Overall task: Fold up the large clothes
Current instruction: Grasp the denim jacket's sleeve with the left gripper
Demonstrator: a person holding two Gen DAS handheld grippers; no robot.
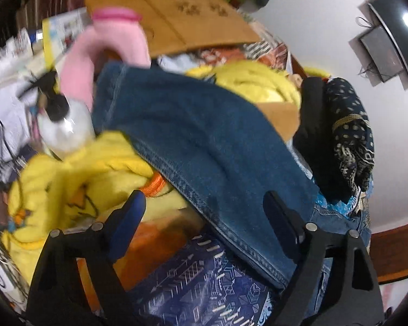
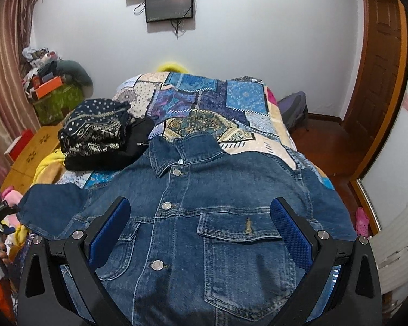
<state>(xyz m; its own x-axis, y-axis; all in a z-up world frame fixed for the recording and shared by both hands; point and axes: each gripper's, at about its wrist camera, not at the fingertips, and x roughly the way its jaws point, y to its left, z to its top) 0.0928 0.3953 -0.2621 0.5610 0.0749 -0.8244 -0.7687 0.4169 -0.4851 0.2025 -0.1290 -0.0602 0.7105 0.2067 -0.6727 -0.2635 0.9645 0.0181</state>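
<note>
A blue denim jacket (image 2: pixel 204 217) lies front up and buttoned on the patchwork bed cover (image 2: pixel 204 103), collar pointing away. My right gripper (image 2: pixel 201 212) is open and hovers over its chest, between the button placket and the breast pocket. One sleeve (image 1: pixel 198 141) hangs off the bed's left edge. My left gripper (image 1: pixel 204 206) is open just above that sleeve's hem, holding nothing; the view is blurred. The sleeve also shows at the left of the right wrist view (image 2: pixel 57 206).
A folded black patterned garment (image 2: pixel 95 133) lies on the bed left of the jacket collar. Beside the bed are yellow fabric (image 1: pixel 76 179), a pink soft toy (image 1: pixel 111 46), a clear bottle (image 1: pixel 65 127) and a wooden board (image 1: pixel 176 19). A door (image 2: pixel 378 81) is at the right.
</note>
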